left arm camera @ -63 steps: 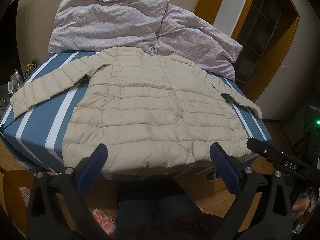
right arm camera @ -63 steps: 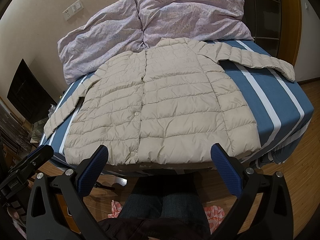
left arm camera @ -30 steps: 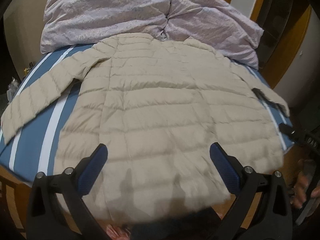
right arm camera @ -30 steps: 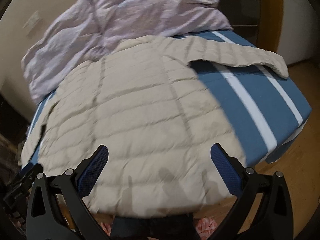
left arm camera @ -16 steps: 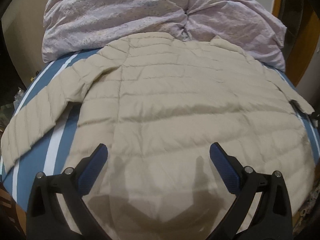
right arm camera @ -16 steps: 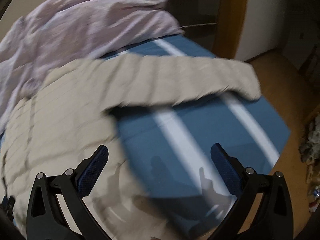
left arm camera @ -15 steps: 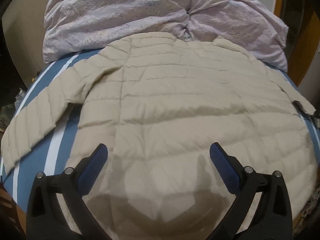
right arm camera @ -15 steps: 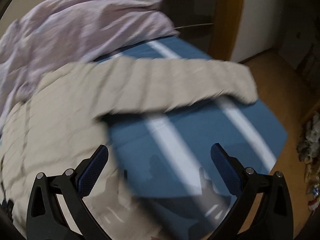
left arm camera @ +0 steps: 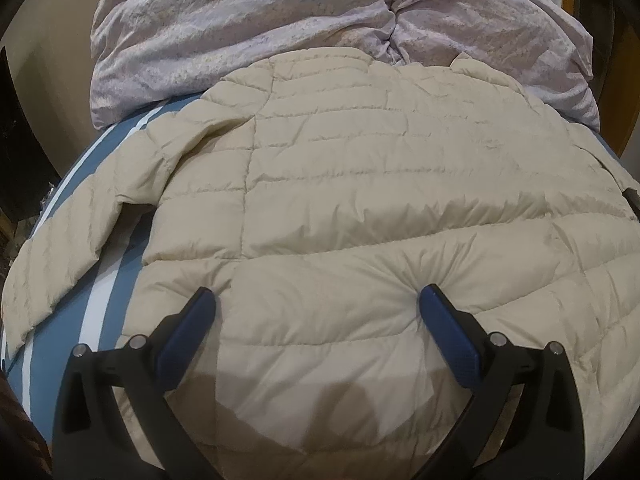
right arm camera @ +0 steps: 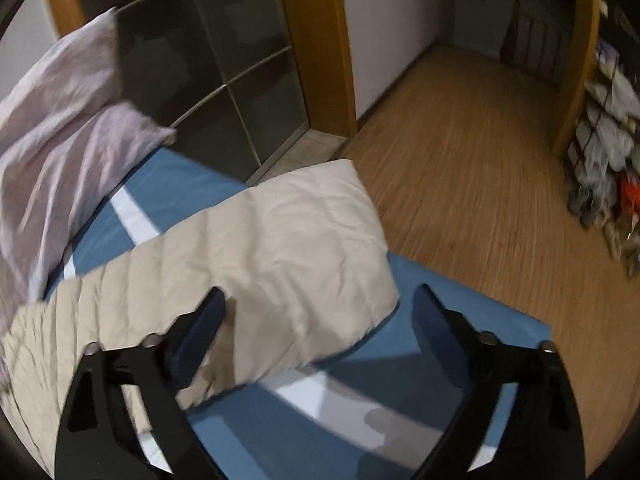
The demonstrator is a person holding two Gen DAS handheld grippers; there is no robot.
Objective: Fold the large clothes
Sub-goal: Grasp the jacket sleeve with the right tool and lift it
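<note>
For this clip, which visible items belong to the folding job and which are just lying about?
Part of the job:
- beige puffer jacket, spread flat on the bed
- its sleeve, under the right gripper
- left gripper, open, fingertips pressing into the jacket

Just lying about:
- lilac duvet bunched at the head of the bed
- blue striped sheet
- pile of clutter on the wooden floor
</note>
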